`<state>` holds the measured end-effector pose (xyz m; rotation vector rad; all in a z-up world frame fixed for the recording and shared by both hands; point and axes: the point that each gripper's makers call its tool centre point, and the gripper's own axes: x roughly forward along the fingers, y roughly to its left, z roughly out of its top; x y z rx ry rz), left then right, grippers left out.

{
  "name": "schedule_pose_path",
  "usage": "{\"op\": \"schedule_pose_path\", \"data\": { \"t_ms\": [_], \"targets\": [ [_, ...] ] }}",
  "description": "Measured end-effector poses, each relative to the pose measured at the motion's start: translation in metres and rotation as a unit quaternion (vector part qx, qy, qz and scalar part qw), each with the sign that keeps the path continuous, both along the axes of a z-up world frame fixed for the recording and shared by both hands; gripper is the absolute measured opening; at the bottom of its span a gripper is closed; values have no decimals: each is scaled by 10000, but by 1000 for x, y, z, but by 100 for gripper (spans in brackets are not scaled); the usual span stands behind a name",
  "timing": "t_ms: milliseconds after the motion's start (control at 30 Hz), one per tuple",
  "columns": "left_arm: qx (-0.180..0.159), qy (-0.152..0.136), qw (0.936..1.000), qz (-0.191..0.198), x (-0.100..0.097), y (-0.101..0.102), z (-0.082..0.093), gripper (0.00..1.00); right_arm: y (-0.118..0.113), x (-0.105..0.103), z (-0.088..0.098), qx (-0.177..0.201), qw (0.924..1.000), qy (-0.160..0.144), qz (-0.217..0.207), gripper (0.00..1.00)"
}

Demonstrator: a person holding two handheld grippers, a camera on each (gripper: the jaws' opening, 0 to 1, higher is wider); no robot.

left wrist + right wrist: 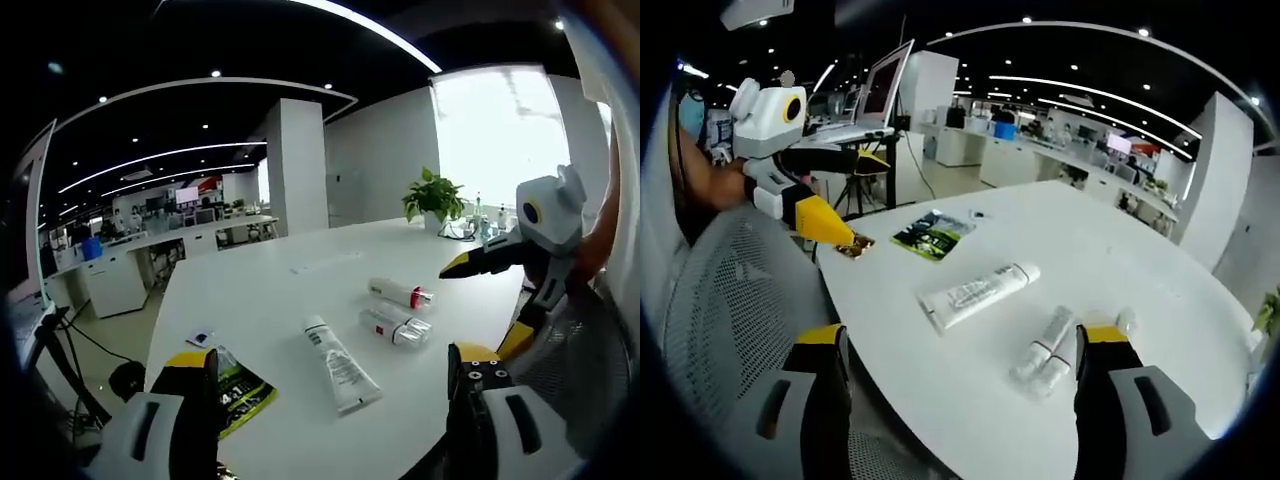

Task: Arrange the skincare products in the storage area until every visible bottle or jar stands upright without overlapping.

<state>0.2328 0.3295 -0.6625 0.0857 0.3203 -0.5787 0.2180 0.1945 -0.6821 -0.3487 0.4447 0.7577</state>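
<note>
Nothing picked up yet. Three skincare items lying flat on the white table (260, 300), none upright, so basically the whole job left. White tube (340, 364) nearest, on its side, cap end toward the far left. Two small bottles just right of it: clear-capped bottle (396, 326) and, a bit farther back, red-collared bottle (401, 293), close together but probably not overlapping, hard to say for sure. Green leaflet (235, 393) lying flat at the near left edge, well apart from the products.

Left gripper (330, 400) spread wide and empty, hanging back near the table edge, probably lining up on the tube. Right gripper (960, 385) also wide open, empty, its right jaw right over the bottles in the right gripper view, so likely a bottle first. Mesh chair back (730, 290) behind. Tube might be awkward to stand up on its cap.
</note>
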Motion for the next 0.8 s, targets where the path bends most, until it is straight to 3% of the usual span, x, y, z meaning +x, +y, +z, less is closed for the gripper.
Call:
{"op": "schedule_pose_path", "data": {
  "t_ms": [200,300,633,733,800],
  "targets": [
    [146,313,9994,-97,-2,-3,-15,100,1,0,1,104,9999,61,-7,91],
    [167,288,9989,-336,-9,-13,-15,99,2,-2,5,212,9998,56,38,91],
    [574,536,9962,-376,-9,-11,-34,100,4,-1,13,627,9979,185,30,92],
    [624,638,9954,-335,-9,-8,-38,100,8,-2,19,884,9957,271,106,92],
    [663,704,9949,-301,-8,-6,-41,100,5,2,26,1244,9913,431,-35,92]
  ]
}}
